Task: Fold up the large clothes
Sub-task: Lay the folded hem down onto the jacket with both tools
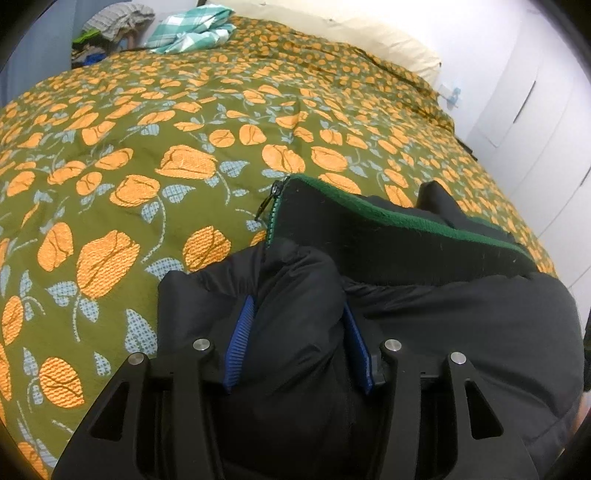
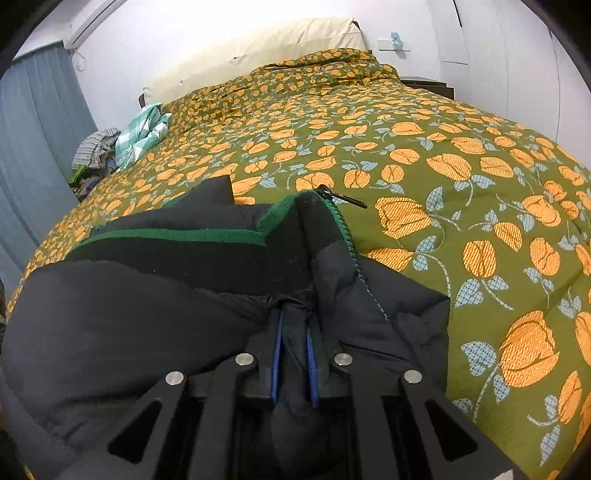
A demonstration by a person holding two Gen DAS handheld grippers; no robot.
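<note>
Padding bulges thick and dark in the black puffer jacket [image 1: 461,325], which lies on the near part of the bed, on top of the olive bedspread [image 1: 147,155] printed with orange tulips and pale blue leaves. Its shell is smooth and faintly shiny, gathered into soft ridges where it is pinched. The collar lining is matte black edged with a green knit band [image 1: 406,218], and a teal-toothed zipper [image 2: 349,236] runs down the front edge, its black pull [image 2: 351,201] sticking out over the bedspread. The left gripper [image 1: 299,332] stands about half apart, its blue ribbed pads [image 1: 240,339] flanking a fat roll of jacket fabric that fills the gap; whether the pads press on it cannot be told for sure. The right gripper [image 2: 293,354] is nearly together, its blue pads [image 2: 276,358] clamped on a thin fold of the jacket just below the zipper edge. Farther off, a crumpled teal-and-white checked cloth [image 1: 192,27] sits at the far side of the bed, beside a pile of mixed clothes [image 1: 110,29]. Beyond them a cream pillow [image 2: 258,48] lies against the white wall, with a grey-blue curtain [image 2: 33,129] at the side and white cupboard doors [image 1: 535,110] opposite.
</note>
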